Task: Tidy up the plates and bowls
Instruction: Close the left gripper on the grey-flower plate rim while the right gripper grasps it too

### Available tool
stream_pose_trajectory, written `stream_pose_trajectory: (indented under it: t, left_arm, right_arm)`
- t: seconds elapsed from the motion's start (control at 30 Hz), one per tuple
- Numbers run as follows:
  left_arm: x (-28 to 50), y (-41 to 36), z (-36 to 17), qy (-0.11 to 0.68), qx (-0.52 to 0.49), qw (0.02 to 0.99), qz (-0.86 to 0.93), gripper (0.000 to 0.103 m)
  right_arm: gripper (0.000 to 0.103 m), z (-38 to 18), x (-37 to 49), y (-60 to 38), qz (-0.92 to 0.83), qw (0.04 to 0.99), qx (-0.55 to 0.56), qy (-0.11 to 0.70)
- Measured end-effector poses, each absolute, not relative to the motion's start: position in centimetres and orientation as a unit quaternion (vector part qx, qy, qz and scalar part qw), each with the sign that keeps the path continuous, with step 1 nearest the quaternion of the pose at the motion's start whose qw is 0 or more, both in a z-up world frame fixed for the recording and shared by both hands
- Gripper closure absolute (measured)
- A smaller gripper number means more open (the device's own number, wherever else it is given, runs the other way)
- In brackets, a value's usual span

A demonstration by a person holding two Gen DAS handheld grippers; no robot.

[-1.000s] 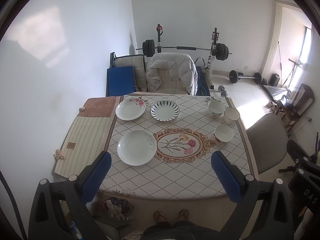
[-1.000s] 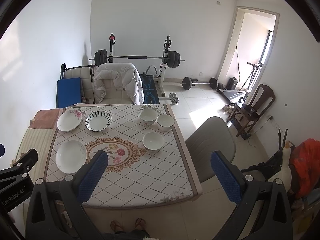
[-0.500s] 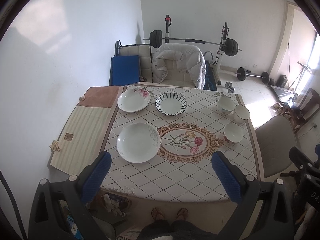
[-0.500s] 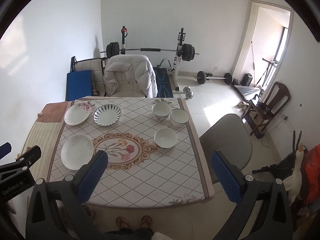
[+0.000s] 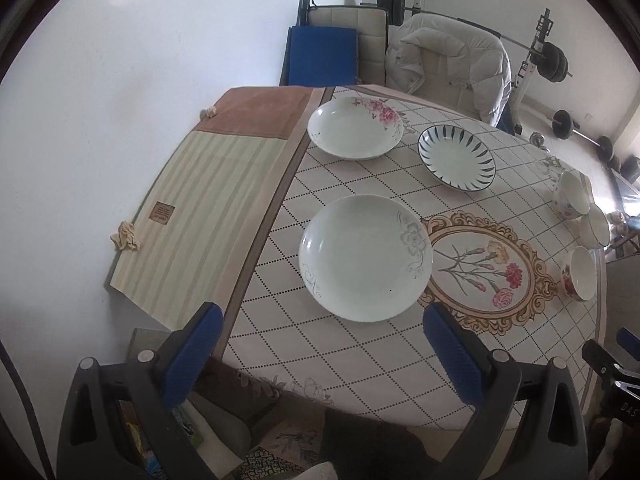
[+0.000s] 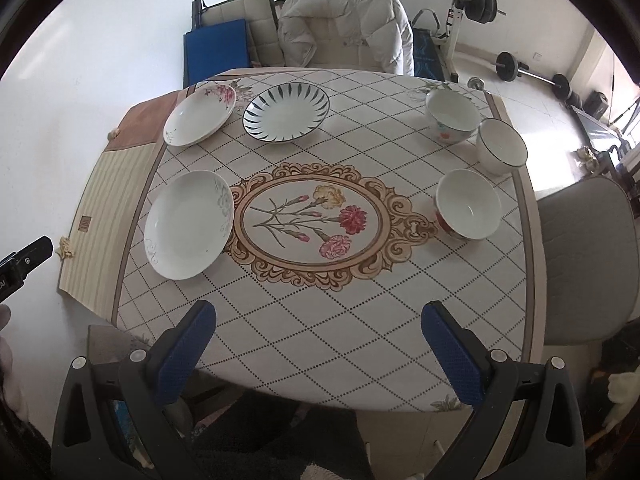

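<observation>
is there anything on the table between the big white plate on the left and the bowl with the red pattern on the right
No dishes. In the right wrist view, only the tablecloth's flower medallion lies between the white plate and the red-patterned bowl.

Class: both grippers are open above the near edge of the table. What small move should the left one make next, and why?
Probably ease the left gripper forward and down toward the near rim of the large white plate. Its jaws are open and empty, and that plate lies directly ahead of them, nearest of the three plates. The right gripper faces bare cloth; the bowls sit farther off.
</observation>
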State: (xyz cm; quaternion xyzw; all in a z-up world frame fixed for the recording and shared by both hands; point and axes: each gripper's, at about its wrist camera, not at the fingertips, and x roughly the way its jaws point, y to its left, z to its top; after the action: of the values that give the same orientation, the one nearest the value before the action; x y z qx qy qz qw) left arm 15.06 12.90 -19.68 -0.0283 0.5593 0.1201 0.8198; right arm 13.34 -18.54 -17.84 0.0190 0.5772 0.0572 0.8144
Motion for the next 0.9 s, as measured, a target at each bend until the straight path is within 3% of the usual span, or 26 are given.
stream_pose_trajectory:
  t: [0.17, 0.37, 0.53, 0.67, 0.73, 0.9]
  left_arm:
    - [20.2, 17.2, -25.8, 0.605, -0.063, 0.788, 0.097, 0.003]
    - [26.1, 21.6, -32.8, 0.655, -0.076, 0.75, 0.059, 0.019]
    - [29.4, 23.0, -37.5, 0.686, -0.07, 0.724, 0.024, 0.022]
    - [30.9, 23.6, -40.1, 0.708, -0.077, 0.702, 0.004, 0.035]
    - [31.2, 23.6, -40.7, 0.713, -0.081, 0.696, -0.007, 0.041]
    - [31.4, 23.0, -41.8, 0.722, -0.08, 0.686, -0.025, 0.049]
  right_arm:
    - [0.001, -24.0, 19.6, -12.4, 0.092, 0.785, 0.024, 0.613]
    - [0.006, -31.2, 26.1, -6.6, 0.106, 0.746, 0.047, 0.656]
    - [0.007, -35.8, 30.2, -4.1, 0.12, 0.725, 0.087, 0.673]
    - [0.009, -38.8, 32.3, -3.1, 0.114, 0.702, 0.101, 0.696]
    - [0.016, -40.0, 32.8, -2.9, 0.112, 0.689, 0.106, 0.708]
    - [0.023, -42.2, 32.9, -2.6, 0.116, 0.662, 0.123, 0.731]
